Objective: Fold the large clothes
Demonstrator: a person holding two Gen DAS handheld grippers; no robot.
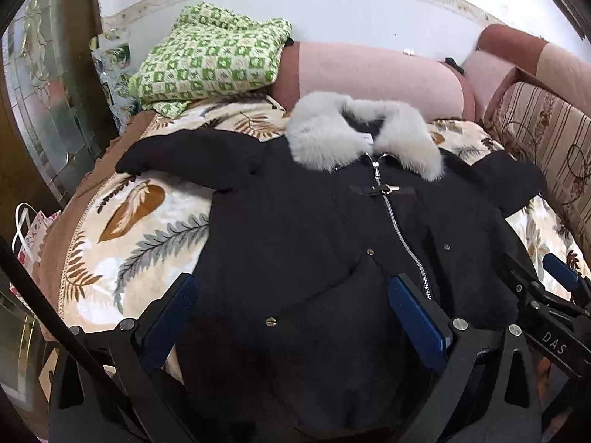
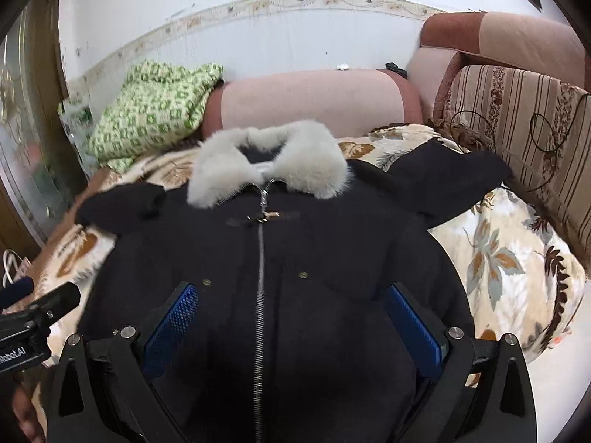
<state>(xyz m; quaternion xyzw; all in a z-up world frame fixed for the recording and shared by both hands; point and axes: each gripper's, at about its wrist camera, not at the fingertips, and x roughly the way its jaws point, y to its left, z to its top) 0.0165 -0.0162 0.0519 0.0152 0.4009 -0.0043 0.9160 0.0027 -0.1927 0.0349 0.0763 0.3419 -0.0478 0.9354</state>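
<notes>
A large black coat [image 1: 314, 229] with a pale grey fur collar [image 1: 332, 136] and a silver zip lies face up, spread flat on a leaf-patterned blanket [image 1: 140, 229]; both sleeves stick out sideways. It also shows in the right wrist view [image 2: 295, 251], with its collar [image 2: 273, 162]. My left gripper [image 1: 291, 288] is open, its blue pads above the coat's lower left front. My right gripper [image 2: 291, 295] is open above the lower middle, straddling the zip. Neither holds anything. The right gripper shows at the left wrist view's right edge [image 1: 554, 295].
A folded green checked blanket [image 1: 207, 59] lies at the back left beside a pink bolster [image 1: 369, 70]. A striped sofa cushion [image 2: 524, 118] stands on the right. A glass door [image 1: 48, 110] and a paper bag [image 1: 29, 229] are on the left.
</notes>
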